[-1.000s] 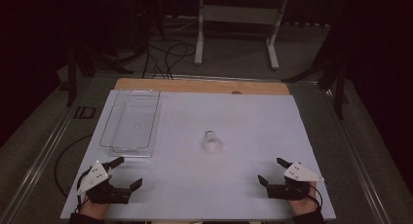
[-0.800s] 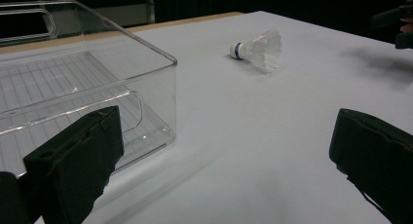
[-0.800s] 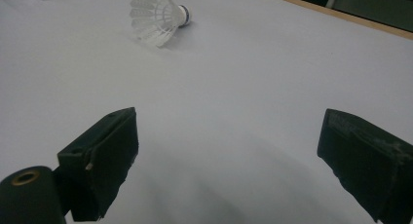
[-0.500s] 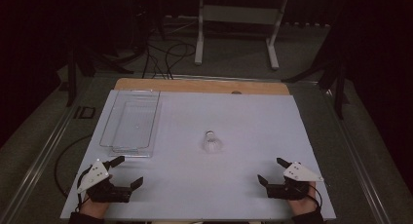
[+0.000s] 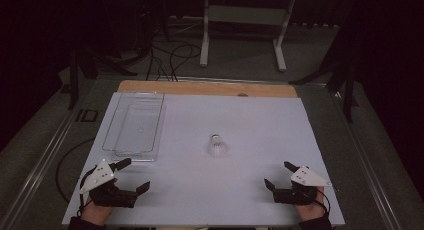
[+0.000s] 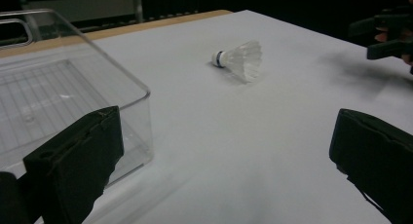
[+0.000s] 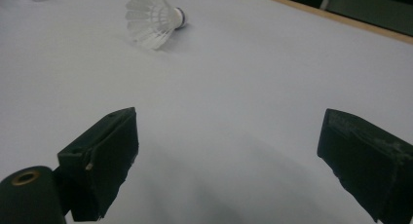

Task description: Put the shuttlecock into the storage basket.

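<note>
**High view check: both grippers parked, shuttle mid-table**

High view from my end: left gripper (image 5: 131, 176) sits at the near left corner of the table (image 5: 250, 120), jaws spread wide w/ nothing btwn them. Right gripper (image 5: 281, 176) is at the near right, jaws also wide apart and empty. Shuttlecock (image 5: 217, 146) lies on its side around mid-table, btwn the two and farther out, well apart from both. Clear plastic tray (image 5: 134, 124) is on the left, just beyond the left gripper. Left gripper view puts the tray's corner right by one jaw.
</note>
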Available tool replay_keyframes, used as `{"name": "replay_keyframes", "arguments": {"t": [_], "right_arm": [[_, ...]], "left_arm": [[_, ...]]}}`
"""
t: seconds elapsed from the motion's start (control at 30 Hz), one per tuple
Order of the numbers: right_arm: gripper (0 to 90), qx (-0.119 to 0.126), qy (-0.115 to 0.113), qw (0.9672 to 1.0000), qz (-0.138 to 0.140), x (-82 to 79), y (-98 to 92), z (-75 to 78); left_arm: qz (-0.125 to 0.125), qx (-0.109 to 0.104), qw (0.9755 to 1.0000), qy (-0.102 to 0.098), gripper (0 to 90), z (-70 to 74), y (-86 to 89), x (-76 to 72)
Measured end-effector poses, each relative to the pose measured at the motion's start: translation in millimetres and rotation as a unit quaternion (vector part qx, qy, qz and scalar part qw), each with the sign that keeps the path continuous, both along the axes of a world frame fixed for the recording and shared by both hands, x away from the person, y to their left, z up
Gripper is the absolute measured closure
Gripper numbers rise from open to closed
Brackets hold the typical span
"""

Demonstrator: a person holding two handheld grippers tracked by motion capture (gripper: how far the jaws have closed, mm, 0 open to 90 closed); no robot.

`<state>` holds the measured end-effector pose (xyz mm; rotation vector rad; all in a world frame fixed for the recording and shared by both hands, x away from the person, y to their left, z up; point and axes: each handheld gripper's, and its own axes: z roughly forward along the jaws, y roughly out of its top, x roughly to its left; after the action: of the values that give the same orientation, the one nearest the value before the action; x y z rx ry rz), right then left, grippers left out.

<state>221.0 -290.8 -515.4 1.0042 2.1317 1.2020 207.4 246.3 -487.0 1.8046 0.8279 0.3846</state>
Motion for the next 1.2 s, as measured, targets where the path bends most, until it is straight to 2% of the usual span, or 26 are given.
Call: {"name": "replay_keyframes", "arguments": {"t": [0.1,0.33,0.53,0.7,0.93,1.03,1.2], "right_arm": [[7.9,0.005,0.0,1.0,0.0,0.1,-0.4,1.2],[7.9,-0.001,-0.004,1.0,0.001,-0.4,1.7,1.5],[7.8,-0.002,-0.006,1.0,-0.001,-0.5,2.1,1.8],[7.9,0.0,-0.001,1.0,0.0,-0.3,2.0,1.0],[7.9,0.0,-0.003,1.0,0.002,-0.7,2.2,1.6],[7.9,0.001,-0.003,1.0,0.002,-0.6,2.1,1.5],[7.9,0.0,0.0,1.0,0.005,-0.4,2.5,0.9]], "left_arm": [[-0.005,0.01,0.9999,0.008,0.0,7.1,-1.6,1.1],[-0.011,0.052,0.9983,0.022,0.0,17.2,-5.3,4.0],[-0.016,0.069,0.9964,0.046,0.0,23.3,-10.5,8.4],[-0.02,0.088,0.9939,0.064,0.0,26.8,-14.8,13.1],[-0.025,0.109,0.9912,0.07,0.0,30.0,-21.4,15.3],[-0.02,0.136,0.9879,0.073,0.0,29.8,-26.0,14.9],[-0.028,0.143,0.9845,0.098,0.0,28.2,-31.3,16.9]]}}
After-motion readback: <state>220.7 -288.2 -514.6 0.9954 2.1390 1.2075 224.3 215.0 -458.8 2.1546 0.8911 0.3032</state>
